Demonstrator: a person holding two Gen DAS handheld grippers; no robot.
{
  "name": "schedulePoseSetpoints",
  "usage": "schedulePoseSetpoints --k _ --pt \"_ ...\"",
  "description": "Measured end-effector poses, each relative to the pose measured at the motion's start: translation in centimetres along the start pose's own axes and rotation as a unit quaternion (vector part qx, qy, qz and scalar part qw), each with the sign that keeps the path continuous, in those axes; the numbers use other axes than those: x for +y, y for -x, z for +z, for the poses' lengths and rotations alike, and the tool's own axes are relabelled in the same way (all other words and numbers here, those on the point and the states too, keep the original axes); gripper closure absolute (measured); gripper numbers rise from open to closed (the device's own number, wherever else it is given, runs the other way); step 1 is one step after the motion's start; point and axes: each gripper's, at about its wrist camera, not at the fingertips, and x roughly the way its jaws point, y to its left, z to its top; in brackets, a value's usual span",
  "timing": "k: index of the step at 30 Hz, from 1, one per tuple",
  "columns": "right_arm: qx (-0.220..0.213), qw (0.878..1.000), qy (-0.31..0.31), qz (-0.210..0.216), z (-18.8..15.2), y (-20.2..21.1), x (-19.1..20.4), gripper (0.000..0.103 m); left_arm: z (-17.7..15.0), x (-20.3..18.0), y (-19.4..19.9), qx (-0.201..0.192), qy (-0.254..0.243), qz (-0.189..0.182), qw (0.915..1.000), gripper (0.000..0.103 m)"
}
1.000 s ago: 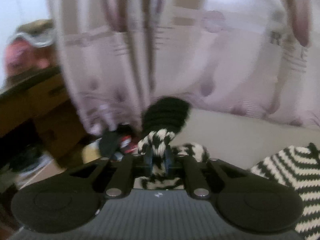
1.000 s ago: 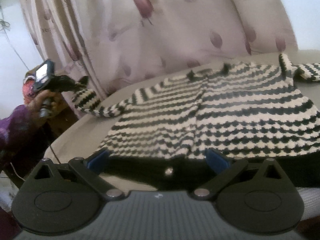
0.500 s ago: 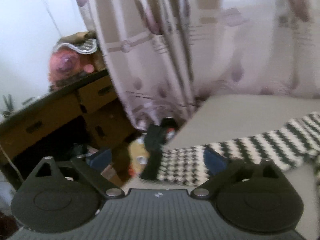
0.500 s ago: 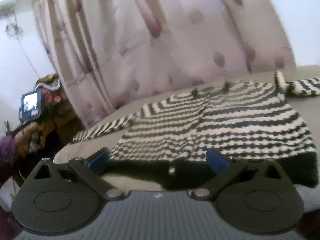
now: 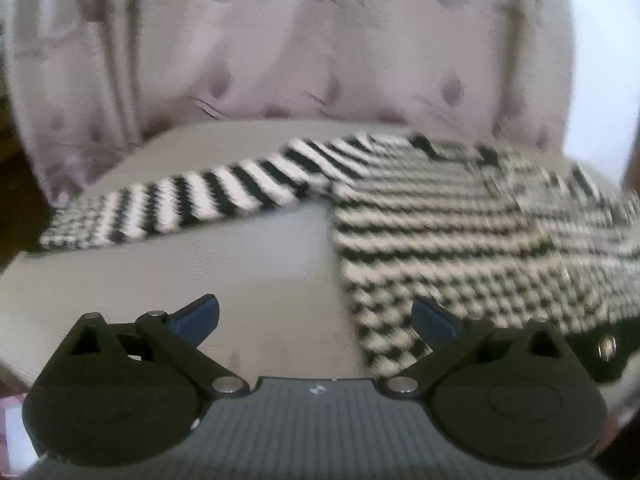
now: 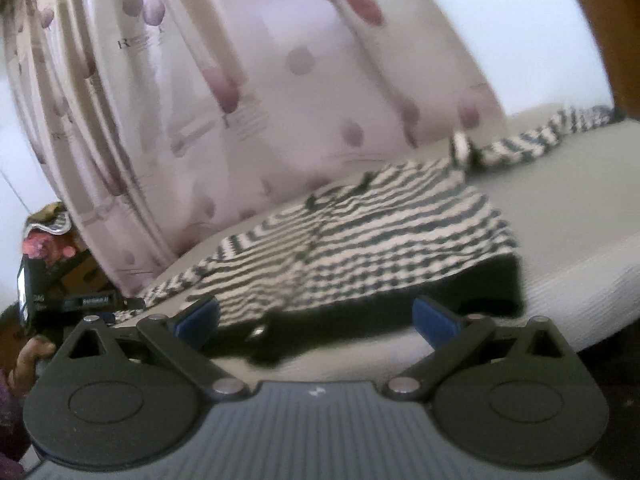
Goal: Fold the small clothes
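A black-and-white striped knitted sweater (image 5: 440, 216) lies spread flat on a pale grey surface (image 5: 200, 272). Its left sleeve (image 5: 192, 200) stretches out to the left. My left gripper (image 5: 315, 318) is open just above the surface at the sweater's lower left edge, with nothing pressed between its blue pads. In the right wrist view the sweater (image 6: 380, 232) lies ahead, its black hem (image 6: 400, 304) nearest. My right gripper (image 6: 316, 316) is open in front of that hem and holds nothing. The other sleeve (image 6: 532, 140) trails off to the far right.
A pink patterned curtain (image 6: 240, 100) hangs close behind the surface. A person's hand (image 6: 32, 354) on the other gripper's handle shows at the left edge. Clutter (image 6: 44, 236) sits at the far left and brown wood (image 6: 592, 20) at the upper right.
My left gripper let go of the sleeve cuff, opened wide, and swung right and down over the sweater's side. The sleeve now lies flat. The right gripper shifted sideways and stayed open.
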Motion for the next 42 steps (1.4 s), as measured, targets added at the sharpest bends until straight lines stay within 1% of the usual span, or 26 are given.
schedulePoseSetpoints --k 2,3,5,6,8,9,10,11,12,13,14,16,18,21,23,25,28,30,32,34,35,36,37,39,41,42 --pt "-0.01 0.999 0.024 -0.026 0.4 0.4 -1.0 0.0 0.0 -0.2 -0.8 0.019 0.011 -0.026 0.9994 0.003" --pt "-0.008 0.999 0.026 -0.037 0.7 0.4 -1.8 0.0 0.1 0.0 -1.2 0.028 0.024 -0.041 0.9985 0.006" --pt "0.007 0.998 0.013 -0.061 1.5 -0.4 -3.7 0.0 0.5 0.2 -2.2 0.054 0.048 -0.07 0.9949 0.026" --pt "0.012 0.998 0.008 -0.065 1.8 -0.8 -4.6 0.0 0.5 0.1 -2.8 0.07 0.056 -0.08 0.9927 0.04" --pt "0.034 0.996 0.002 -0.078 2.2 -2.1 -6.1 0.0 0.4 -0.3 -2.4 0.064 0.047 -0.071 0.9943 0.046" --pt "0.047 0.995 -0.002 -0.084 2.4 -2.8 -6.6 0.001 0.6 -0.7 -2.6 0.066 0.045 -0.073 0.9941 0.054" --pt "0.059 0.995 -0.008 -0.083 2.4 -3.5 -6.9 0.011 0.6 -0.9 -2.5 0.065 0.046 -0.074 0.9941 0.058" --pt "0.07 0.994 -0.01 -0.078 2.4 -4.0 -7.1 0.028 0.5 -0.8 -2.3 0.063 0.045 -0.076 0.9941 0.062" --pt "0.084 0.993 -0.009 -0.08 2.2 -4.6 -7.2 0.038 0.5 -1.2 -2.5 0.06 0.044 -0.072 0.9946 0.077" --pt "0.093 0.991 0.001 -0.093 2.0 -5.0 -7.0 0.056 0.5 -1.3 -2.5 0.058 0.047 -0.065 0.9951 0.083" --pt "0.095 0.991 0.011 -0.096 2.0 -5.0 -6.8 0.07 0.5 -1.4 -2.7 0.057 0.058 -0.062 0.9948 0.084" --pt "0.095 0.992 0.008 -0.081 2.0 -4.9 -6.8 0.08 0.6 -1.3 -2.6 0.054 0.083 -0.059 0.9933 0.09" --pt "0.097 0.992 0.014 -0.086 1.8 -4.0 -6.9 0.082 0.6 -1.0 -1.9 0.05 0.082 -0.048 0.9942 0.094" --pt "0.098 0.991 0.012 -0.091 1.6 -2.1 -7.4 0.084 0.4 -0.8 -0.7 0.046 0.077 -0.042 0.9951 0.095" --pt "0.102 0.991 -0.007 -0.091 1.4 -1.0 -7.6 0.094 0.3 -0.8 -0.5 0.055 0.085 -0.034 0.9943 0.095" --pt "0.116 0.989 -0.015 -0.09 0.8 -0.4 -7.4 0.095 0.0 -1.0 -0.5 0.06 0.089 -0.032 0.9937 0.095" --pt "0.107 0.989 -0.018 -0.098 0.7 0.3 -7.5 0.095 0.2 -1.6 -0.3 0.047 0.08 -0.03 0.9953 0.095" --pt "0.09 0.992 -0.035 -0.08 1.7 1.0 -8.0 0.095 0.7 -1.6 0.2 0.044 0.075 -0.032 0.9957 0.094" --pt "0.064 0.993 -0.035 -0.092 2.9 1.8 -8.2 0.095 1.4 -2.0 1.0 0.026 0.071 -0.019 0.997 0.075" --pt "0.05 0.995 -0.028 -0.083 3.8 2.3 -8.4 0.094 2.1 -1.9 2.2 -0.001 0.071 -0.017 0.9973 0.038" --pt "0.045 0.995 -0.026 -0.085 4.2 2.3 -8.6 0.093 2.5 -2.1 2.6 -0.014 0.07 -0.013 0.9974 0.03" --pt "0.041 0.995 -0.026 -0.088 4.5 2.3 -8.7 0.092 3.0 -2.4 2.8 -0.029 0.066 -0.008 0.9974 0.018" --pt "0.04 0.995 -0.03 -0.086 4.9 2.1 -9.0 0.089 3.6 -2.8 2.9 -0.041 0.06 -0.006 0.9973 0.01" --pt "0.037 0.996 -0.041 -0.072 5.6 1.4 -9.3 0.081 4.9 -3.8 2.2 -0.06 0.053 -0.002 0.9968 0.003" --pt "0.04 0.997 -0.039 -0.051 6.9 -0.2 -9.1 0.067 6.6 -4.9 0.5 -0.066 0.05 -0.009 0.9965 0.001" --pt "0.044 0.998 -0.025 -0.039 7.8 -1.3 -8.7 0.064 7.5 -5.5 -0.8 -0.07 0.046 -0.017 0.9963 0.001"
